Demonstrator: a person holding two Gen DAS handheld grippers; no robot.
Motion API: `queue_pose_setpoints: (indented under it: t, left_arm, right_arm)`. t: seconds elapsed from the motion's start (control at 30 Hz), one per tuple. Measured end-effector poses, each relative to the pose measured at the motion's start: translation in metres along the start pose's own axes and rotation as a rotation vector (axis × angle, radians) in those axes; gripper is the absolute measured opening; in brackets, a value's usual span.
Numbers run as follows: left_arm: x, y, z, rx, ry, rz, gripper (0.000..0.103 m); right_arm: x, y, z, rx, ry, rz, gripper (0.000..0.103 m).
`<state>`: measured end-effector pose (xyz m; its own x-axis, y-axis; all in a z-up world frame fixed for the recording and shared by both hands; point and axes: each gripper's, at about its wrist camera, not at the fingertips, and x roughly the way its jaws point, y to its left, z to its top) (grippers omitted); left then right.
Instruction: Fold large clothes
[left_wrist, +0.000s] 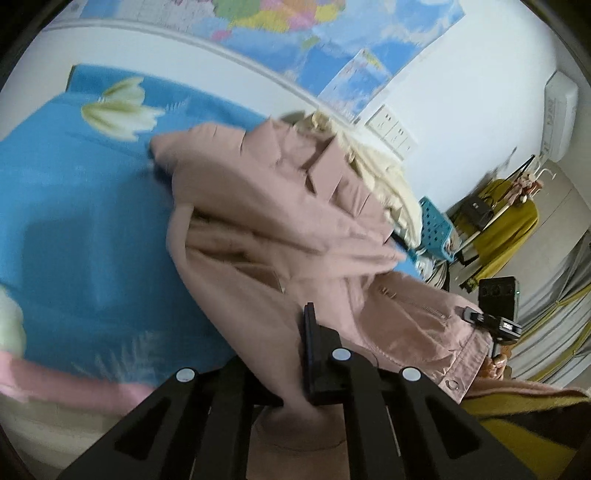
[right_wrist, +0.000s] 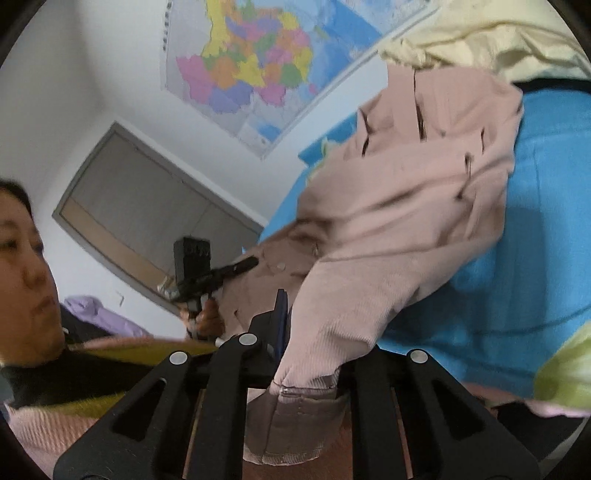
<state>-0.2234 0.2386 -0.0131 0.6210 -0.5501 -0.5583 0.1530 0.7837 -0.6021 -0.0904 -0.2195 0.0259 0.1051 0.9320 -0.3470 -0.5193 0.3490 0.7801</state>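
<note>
A large pink jacket (left_wrist: 280, 229) hangs lifted above a blue floral bedsheet (left_wrist: 81, 206). My left gripper (left_wrist: 295, 373) is shut on one edge of it; the cloth runs between the fingers. In the right wrist view the same pink jacket (right_wrist: 406, 206) drapes from my right gripper (right_wrist: 306, 354), which is shut on its ribbed cuff. The right gripper's tip also shows in the left wrist view (left_wrist: 491, 321), clamped on the jacket's hem. The left gripper shows in the right wrist view (right_wrist: 240, 266), gripping the far edge.
A cream garment (left_wrist: 384, 177) lies on the bed behind the jacket, next to a blue perforated basket (left_wrist: 436, 225). A map (right_wrist: 251, 70) hangs on the white wall. The person (right_wrist: 26, 266) stands at the left. A clothes rack with a mustard garment (left_wrist: 506, 225) stands far right.
</note>
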Motion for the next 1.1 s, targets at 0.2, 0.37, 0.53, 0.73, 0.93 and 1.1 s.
queue_pose_setpoints:
  t: [0.2,0.37,0.53,0.73,0.93,1.1]
  left_arm:
    - [-0.008,-0.010,0.035,0.050,-0.035,0.020,0.005]
    - [-0.008,-0.017,0.068,0.080,-0.039,0.043,0.004]
    - [-0.006,-0.019,0.106,0.087,-0.037,0.045,0.005]
    - [0.015,-0.007,0.153,0.071,-0.013,0.080,0.004]
    - [0.044,0.010,0.192,0.044,0.035,0.109,0.004]
    - [0.077,0.037,0.225,0.003,0.093,0.169,0.004]
  right_arm:
    - [-0.008,-0.002,0.045,0.017,-0.104,0.016,0.012]
    - [-0.007,-0.007,0.083,0.034,-0.150,0.025,0.012]
    - [0.000,-0.021,0.123,0.097,-0.181,0.014,0.013]
    - [0.014,-0.051,0.167,0.173,-0.191,-0.002,0.013]
    - [0.036,-0.088,0.203,0.255,-0.170,-0.060,0.013]
    - [0.051,-0.116,0.225,0.322,-0.169,-0.121,0.016]
